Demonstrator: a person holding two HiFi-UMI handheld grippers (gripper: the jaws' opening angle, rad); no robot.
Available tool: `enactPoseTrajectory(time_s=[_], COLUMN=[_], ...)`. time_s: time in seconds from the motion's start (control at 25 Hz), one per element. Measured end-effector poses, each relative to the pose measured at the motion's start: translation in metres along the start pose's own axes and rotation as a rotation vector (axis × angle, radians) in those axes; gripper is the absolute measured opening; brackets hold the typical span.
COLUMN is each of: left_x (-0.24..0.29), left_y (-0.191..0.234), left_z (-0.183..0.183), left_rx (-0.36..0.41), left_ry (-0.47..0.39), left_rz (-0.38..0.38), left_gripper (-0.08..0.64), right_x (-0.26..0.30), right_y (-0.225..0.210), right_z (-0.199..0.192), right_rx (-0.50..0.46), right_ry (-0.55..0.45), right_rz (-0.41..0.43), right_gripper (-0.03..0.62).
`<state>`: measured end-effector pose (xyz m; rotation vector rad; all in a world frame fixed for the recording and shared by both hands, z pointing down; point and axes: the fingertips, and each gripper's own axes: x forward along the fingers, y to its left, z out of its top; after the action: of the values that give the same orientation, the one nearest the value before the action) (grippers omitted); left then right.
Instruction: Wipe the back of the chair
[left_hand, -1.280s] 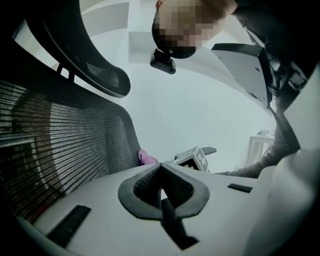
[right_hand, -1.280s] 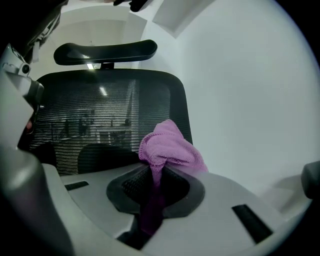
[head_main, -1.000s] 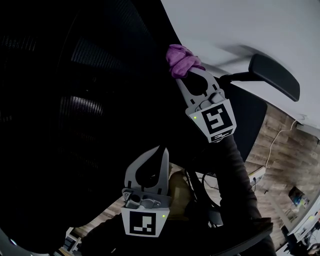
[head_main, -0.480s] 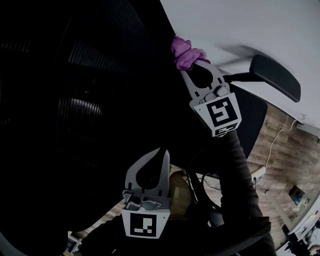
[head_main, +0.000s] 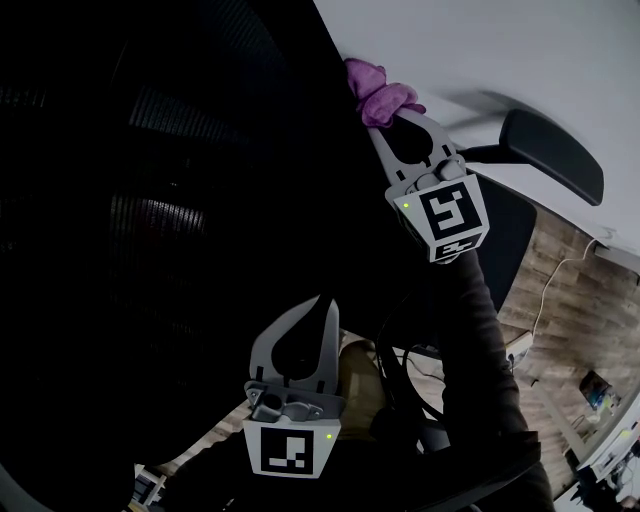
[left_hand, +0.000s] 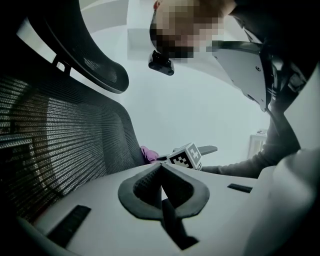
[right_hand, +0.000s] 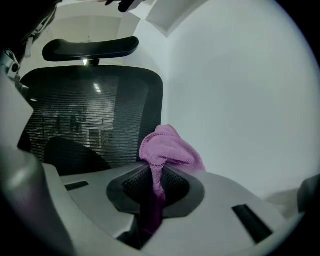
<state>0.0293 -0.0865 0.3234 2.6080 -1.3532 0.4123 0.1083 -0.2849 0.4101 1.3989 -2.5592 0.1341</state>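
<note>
My right gripper (right_hand: 156, 176) has its jaws clamped on the purple cloth (right_hand: 169, 147), the wad bunched past the tips at the edge of the chair back (right_hand: 90, 117). Whether it presses the mesh I can't quite tell. My left gripper (left_hand: 161, 175) is closed on nothing, low beside the mesh. I judge I'm mid-wipe. Next, the cloth needs dragging across with firm contact.

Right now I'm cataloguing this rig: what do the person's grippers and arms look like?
Both the left gripper and right gripper are pale grey plastic with curved, tapering jaws, dark ribbed pads, a black-and-white square marker cube and a small green light. The right arm wears a dark sleeve.
</note>
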Motion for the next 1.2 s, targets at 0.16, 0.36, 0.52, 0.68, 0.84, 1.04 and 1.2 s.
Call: enactPoseTrajectory(time_s=[0.16, 0.36, 0.52, 0.68, 0.84, 1.04, 1.2], left_x=[0.0, 0.0, 0.001, -0.002, -0.007, -0.012, -0.019], left_y=[0.0, 0.0, -0.001, -0.001, -0.002, -0.006, -0.011], left_z=[0.001, -0.001, -0.001, -0.001, -0.002, -0.001, -0.001], left_rx=[0.002, 0.005, 0.006, 0.004, 0.008, 0.003, 0.002], left_ry=[0.002, 0.008, 0.005, 0.001, 0.005, 0.001, 0.0], left_rz=[0.002, -0.004, -0.007, -0.006, -0.01, -0.005, -0.005], left_gripper=[0.009, 0.009, 0.009, 0.009, 0.009, 0.009, 0.009], right_x=[0.002, 0.002, 0.0, -0.001, -0.005, -0.01, -0.015], right_y=[-0.006, -0.012, -0.013, -0.01, -0.005, 0.004, 0.016], right_z=[-0.002, -0.012, -0.022, -0.024, -0.024, -0.027, -0.028], right_rx=[0.007, 0.012, 0.016, 0.023, 0.029, 0.024, 0.026], right_ry=[0.0, 0.017, 0.036, 0.04, 0.038, 0.047, 0.051], right_rz=[-0.013, -0.033, -0.043, -0.05, -0.056, -0.048, -0.033], right_gripper=[0.044, 0.044, 0.044, 0.044, 0.044, 0.044, 0.044])
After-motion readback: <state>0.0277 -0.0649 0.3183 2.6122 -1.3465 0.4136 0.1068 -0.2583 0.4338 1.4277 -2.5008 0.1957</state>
